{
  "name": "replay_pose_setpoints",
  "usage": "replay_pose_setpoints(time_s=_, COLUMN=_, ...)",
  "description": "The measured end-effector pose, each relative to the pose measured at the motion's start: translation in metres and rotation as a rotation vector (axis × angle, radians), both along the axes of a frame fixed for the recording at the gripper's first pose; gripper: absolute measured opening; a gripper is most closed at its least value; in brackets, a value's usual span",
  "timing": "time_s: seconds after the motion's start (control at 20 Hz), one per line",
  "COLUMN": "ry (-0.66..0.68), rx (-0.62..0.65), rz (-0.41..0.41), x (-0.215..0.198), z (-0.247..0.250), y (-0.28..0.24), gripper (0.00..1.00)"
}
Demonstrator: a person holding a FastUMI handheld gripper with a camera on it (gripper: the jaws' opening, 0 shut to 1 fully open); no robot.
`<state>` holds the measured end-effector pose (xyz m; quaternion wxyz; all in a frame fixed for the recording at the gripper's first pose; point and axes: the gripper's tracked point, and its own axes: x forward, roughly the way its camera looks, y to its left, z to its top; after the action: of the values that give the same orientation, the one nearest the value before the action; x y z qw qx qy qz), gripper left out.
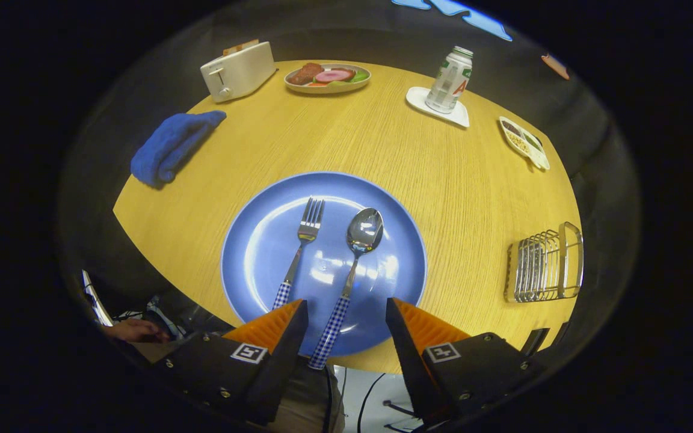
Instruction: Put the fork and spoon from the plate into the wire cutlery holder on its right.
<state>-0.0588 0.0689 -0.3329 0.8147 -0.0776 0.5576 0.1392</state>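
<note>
- The gripper (346,313) shows two wedge-shaped fingers with ribbed inner faces.
- Black housings sit behind them, each carrying a square black-and-white marker.
- Small silver screws dot the housings.

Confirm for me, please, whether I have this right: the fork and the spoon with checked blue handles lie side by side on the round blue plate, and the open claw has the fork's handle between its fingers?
Not quite. In the gripper view, the open claw has the checked blue handle of the spoon between its fingers; the fork with the checked blue handle lies beside it, nearer one finger. Both do rest side by side on the round blue plate.
</note>
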Motion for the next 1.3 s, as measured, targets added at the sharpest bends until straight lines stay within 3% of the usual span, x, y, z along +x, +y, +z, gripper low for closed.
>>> replay_pose_setpoints(time_s=0.05, ry=0.025, rx=-0.026, rz=0.004, x=-0.002, z=-0.004, y=-0.002, gripper=0.8)
replay_pose_setpoints(time_s=0.15, ry=0.092, rx=-0.05, rz=0.01, x=-0.008, z=-0.016, y=-0.002, gripper=0.68)
replay_pose_setpoints(time_s=0.25, ry=0.138, rx=-0.059, rz=0.001, x=-0.01, z=-0.026, y=-0.002, gripper=0.68)
replay_pose_setpoints(time_s=0.35, ry=0.195, rx=-0.076, rz=0.0, x=-0.013, z=-0.029, y=-0.003, gripper=0.38)
replay_pose_setpoints(time_s=0.5, ry=0.227, rx=-0.055, rz=-0.015, x=-0.006, z=-0.031, y=0.002, gripper=0.36)
replay_pose_setpoints(time_s=0.55, ry=0.272, rx=-0.054, rz=-0.009, x=-0.016, z=-0.031, y=0.002, gripper=0.08)
replay_pose_setpoints(time_s=1.1, ry=0.381, rx=0.062, rz=0.071, x=-0.009, z=0.028, y=-0.026, gripper=0.07)
replay_pose_setpoints(time_s=1.3, ry=0.36, rx=0.031, rz=0.042, x=-0.004, z=0.052, y=-0.059, gripper=0.07)
